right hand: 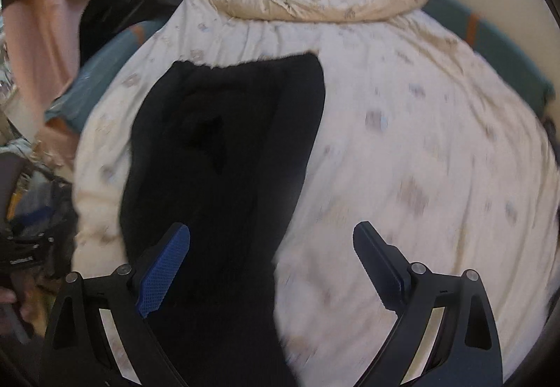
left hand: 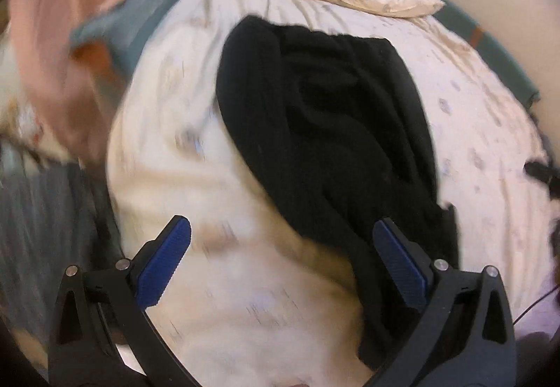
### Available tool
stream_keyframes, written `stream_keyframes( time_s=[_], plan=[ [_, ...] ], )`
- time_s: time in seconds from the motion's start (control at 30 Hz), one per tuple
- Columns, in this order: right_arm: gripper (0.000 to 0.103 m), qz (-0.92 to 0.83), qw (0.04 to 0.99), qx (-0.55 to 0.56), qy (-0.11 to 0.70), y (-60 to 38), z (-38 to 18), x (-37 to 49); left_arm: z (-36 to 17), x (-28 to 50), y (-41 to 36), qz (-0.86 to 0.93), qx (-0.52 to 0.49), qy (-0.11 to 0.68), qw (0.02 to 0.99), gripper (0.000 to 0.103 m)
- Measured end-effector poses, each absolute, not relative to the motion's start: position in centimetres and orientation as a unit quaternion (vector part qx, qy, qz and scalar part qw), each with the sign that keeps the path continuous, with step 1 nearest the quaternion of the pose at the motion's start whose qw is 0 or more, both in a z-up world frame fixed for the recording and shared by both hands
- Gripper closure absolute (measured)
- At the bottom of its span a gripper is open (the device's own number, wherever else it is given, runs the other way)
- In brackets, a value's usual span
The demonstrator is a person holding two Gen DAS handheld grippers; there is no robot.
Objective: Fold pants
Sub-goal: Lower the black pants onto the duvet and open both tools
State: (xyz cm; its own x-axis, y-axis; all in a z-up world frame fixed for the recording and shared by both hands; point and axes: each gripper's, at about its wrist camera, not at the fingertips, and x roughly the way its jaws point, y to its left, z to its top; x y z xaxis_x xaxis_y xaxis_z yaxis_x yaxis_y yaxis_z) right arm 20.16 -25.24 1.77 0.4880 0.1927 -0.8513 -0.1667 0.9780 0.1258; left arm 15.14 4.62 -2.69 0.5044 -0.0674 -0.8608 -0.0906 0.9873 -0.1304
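Blue-padded black claws sit closest to us, and both are spread wide with nothing in them: the left gripper (left hand: 281, 261) hangs over the near end of the cloth, and the right gripper (right hand: 271, 261) hangs over it too, a bit to one side. Biggest of all is the wide white bed sheet with small faded pictures (right hand: 402, 149), which covers nearly everything below. On it lie the soft black pants (left hand: 325, 128), stretched long from the near edge toward the far side, bunched and wrinkly, not yet folded. At the far end sits a lumpy cream pillow (right hand: 315, 7). A pink cloth (left hand: 59, 47) hangs off to the left, too blurry to name. The pants look light and floppy, so they will likely sag and slide when lifted. It seems best to pinch them at two corners of one end, one claw on each.
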Motion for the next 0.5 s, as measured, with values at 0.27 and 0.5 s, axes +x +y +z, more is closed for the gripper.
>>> stream_keyframes(
  time_s=[0.27, 0.5],
  plan=[
    [0.006, 0.079, 0.859, 0.066, 0.502, -28.5, -0.9, 10.4, -8.5, 9.7, 1.6, -0.011, -0.151, 0.541, 0.828, 0.000],
    [0.006, 0.058, 0.848, 0.102, 0.517, -31.2, -3.9, 7.0, -12.0, 12.6, -0.1, 0.007, -0.159, 0.557, 0.815, 0.008]
  ],
)
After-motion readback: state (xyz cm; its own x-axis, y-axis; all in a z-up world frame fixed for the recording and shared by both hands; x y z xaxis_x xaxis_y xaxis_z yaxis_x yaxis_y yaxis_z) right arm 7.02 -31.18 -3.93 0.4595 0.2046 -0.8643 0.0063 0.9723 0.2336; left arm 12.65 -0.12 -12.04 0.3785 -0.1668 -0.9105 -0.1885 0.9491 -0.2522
